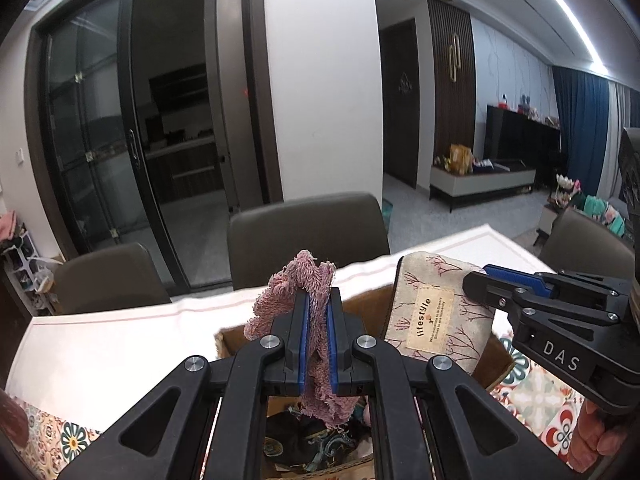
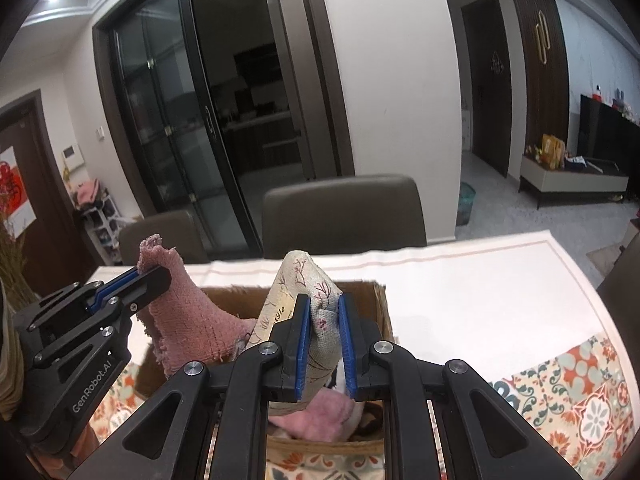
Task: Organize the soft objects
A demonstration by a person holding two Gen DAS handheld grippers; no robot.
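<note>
The left gripper [image 1: 318, 332] has its jaws squeezed on a fuzzy pink cloth [image 1: 296, 280] and the right gripper [image 2: 324, 344] pinches a flowery pouch [image 2: 316, 292], both above the cardboard box [image 2: 382, 312], where other soft things already lie, so some sorting looks left.

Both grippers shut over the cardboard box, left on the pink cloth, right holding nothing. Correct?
Not quite. The right gripper isn't empty: the right wrist view shows it shut on the beige printed pouch. The rest holds: left gripper clamps the pink cloth, both over the cardboard box.
</note>
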